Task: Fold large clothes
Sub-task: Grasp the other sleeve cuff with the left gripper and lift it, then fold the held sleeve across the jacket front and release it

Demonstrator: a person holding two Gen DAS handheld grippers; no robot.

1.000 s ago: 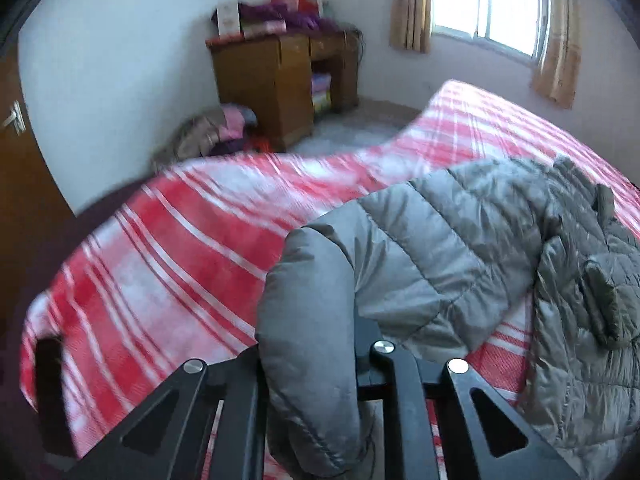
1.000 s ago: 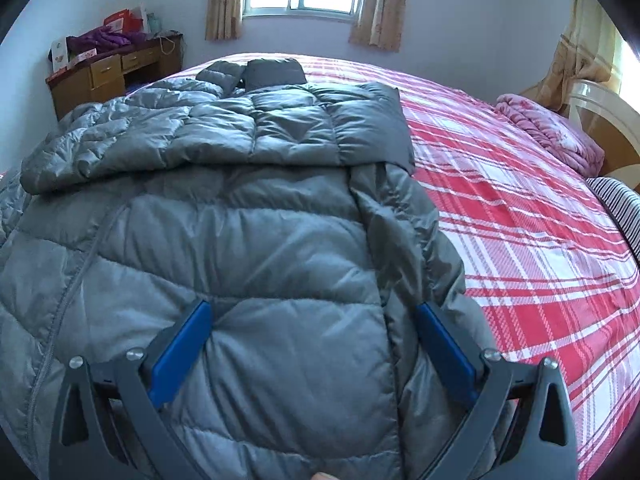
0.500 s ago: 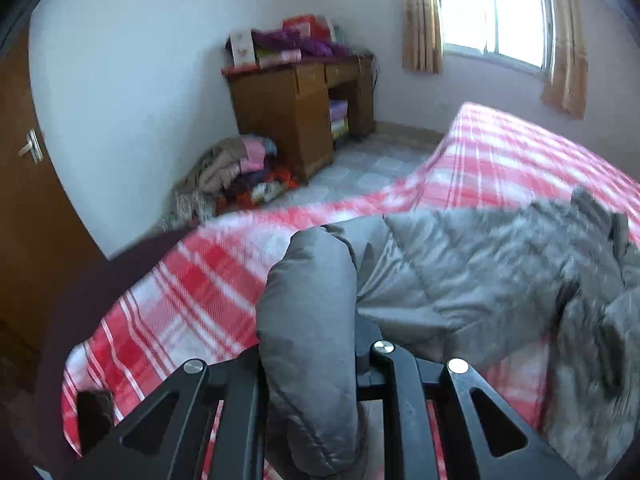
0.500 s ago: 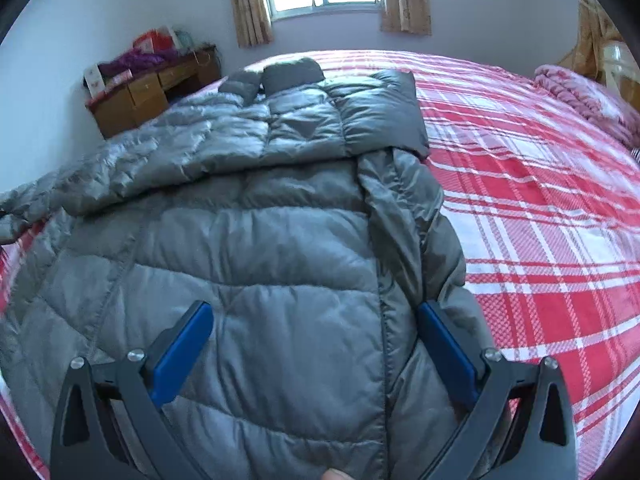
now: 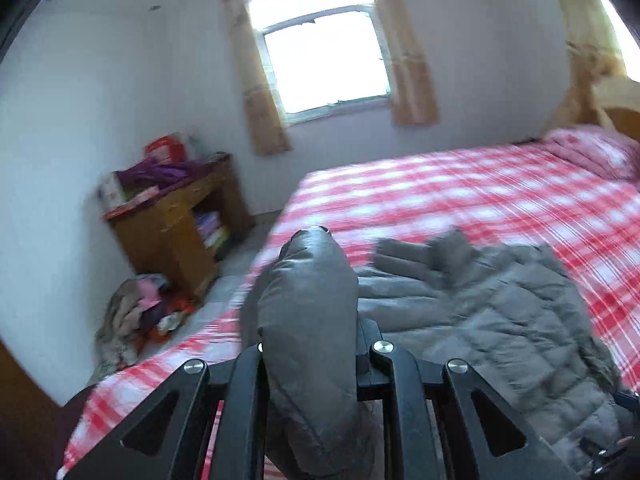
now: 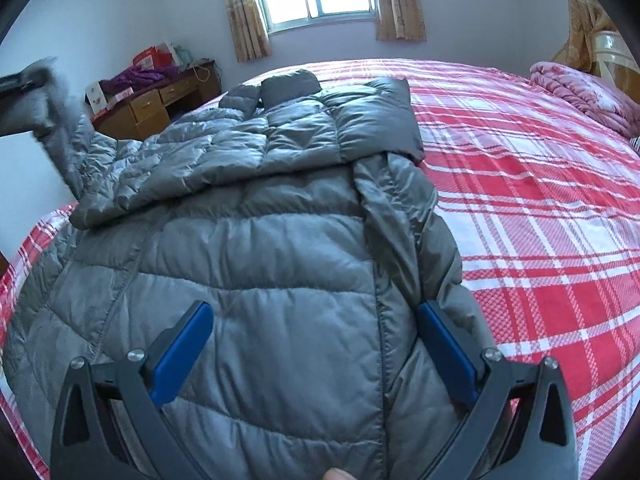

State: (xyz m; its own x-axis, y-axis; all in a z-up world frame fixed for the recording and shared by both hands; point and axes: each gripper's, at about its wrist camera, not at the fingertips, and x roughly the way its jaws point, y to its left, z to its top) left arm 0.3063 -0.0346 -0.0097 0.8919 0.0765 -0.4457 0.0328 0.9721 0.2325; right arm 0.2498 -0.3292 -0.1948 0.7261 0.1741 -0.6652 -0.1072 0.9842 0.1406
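A grey puffer jacket (image 6: 280, 260) lies spread on the red plaid bed (image 6: 520, 200), hood toward the window. My left gripper (image 5: 310, 344) is shut on one sleeve (image 5: 308, 280), whose cuff end sticks up between the black fingers, lifted off the bed. In the right wrist view that raised sleeve (image 6: 52, 120) and the left gripper (image 6: 16, 82) show at the far left, above the jacket's edge. My right gripper (image 6: 314, 310) stands open low over the jacket's body, its blue pads (image 6: 184, 344) wide apart on either side of a front panel near the zip seam.
A wooden desk (image 5: 172, 232) piled with boxes and purple cloth stands left of the bed by the wall. A heap of clothes (image 5: 140, 320) lies on the floor before it. A pink quilt (image 6: 580, 92) sits at the headboard end.
My left gripper has risen and swung with the sleeve, its view turning from the desk corner toward the window. The sleeve now hangs in the air. The right gripper shifted slightly, then held still.
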